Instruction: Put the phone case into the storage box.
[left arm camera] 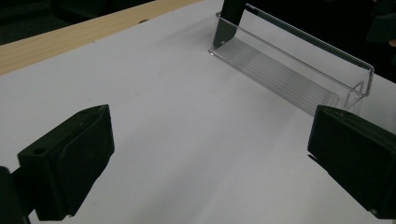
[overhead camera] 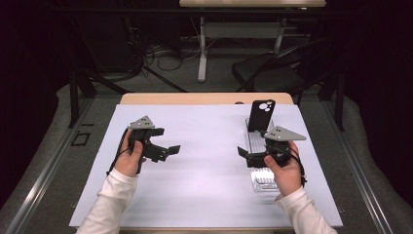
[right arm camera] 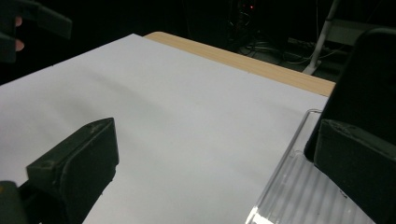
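While the black phone case (overhead camera: 261, 115) is leaning upright at the far end of the clear rack (overhead camera: 256, 141), you are holding the left gripper (overhead camera: 170, 148) and right gripper (overhead camera: 242, 152) spread, gripping nothing; the handling looks unstarted.

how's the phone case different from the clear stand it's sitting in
The phone case is black and opaque; the clear stand is see-through with a ribbed floor. The phone case stands upright, leaning at the stand's far end, while the clear stand lies flat and long on the white sheet. The case is short along the table; the stand runs well past it toward the person. Both sit on the table's right side, touching each other.
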Motion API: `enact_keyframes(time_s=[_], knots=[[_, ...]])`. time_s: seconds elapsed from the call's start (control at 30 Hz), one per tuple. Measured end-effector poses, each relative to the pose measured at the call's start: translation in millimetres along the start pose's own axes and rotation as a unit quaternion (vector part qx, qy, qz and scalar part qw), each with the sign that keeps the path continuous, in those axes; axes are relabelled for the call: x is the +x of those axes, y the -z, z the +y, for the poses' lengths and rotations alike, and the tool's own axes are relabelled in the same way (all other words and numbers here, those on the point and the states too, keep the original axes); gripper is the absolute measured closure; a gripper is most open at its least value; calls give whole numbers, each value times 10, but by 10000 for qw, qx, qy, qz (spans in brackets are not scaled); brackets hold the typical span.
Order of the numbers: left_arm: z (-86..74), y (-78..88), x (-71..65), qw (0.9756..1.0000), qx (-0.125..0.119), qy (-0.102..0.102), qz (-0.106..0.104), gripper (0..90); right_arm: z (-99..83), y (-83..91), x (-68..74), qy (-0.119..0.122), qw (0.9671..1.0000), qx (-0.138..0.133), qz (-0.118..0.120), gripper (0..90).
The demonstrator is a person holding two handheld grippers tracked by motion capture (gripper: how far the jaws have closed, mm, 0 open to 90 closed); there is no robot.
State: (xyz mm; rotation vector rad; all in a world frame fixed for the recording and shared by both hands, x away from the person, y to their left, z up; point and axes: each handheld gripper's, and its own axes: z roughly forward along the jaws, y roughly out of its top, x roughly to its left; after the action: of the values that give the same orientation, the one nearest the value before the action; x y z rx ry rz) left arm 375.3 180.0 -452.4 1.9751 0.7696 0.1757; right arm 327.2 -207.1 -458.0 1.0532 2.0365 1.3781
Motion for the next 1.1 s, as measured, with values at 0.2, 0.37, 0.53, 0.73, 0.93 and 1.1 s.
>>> enact_keyframes(time_s=[0.2, 0.37, 0.53, 0.73, 0.93, 1.1], knots=[[-12, 7, -7, 10000, 12, -22, -2, 6, -131, -30, 199, 63, 9997, -108, 196, 0], [-23, 22, -4, 10000, -13, -27, 14, 6, -263, -56, 269, -47, 9995, -132, 301, 0], [-36, 29, 1, 10000, -15, -27, 43, 6, -398, -97, 342, 40, 9994, -128, 326, 0], [-65, 14, 20, 10000, -29, 2, 51, 6, -536, -158, 428, 150, 9990, -77, 419, 0], [-77, 0, 16, 10000, -19, -31, 65, 6, -617, -216, 509, 234, 9980, -1, 584, 0], [-84, -20, 12, 10000, -3, -67, 65, 6, -673, -256, 557, 282, 9972, 59, 685, 0]])
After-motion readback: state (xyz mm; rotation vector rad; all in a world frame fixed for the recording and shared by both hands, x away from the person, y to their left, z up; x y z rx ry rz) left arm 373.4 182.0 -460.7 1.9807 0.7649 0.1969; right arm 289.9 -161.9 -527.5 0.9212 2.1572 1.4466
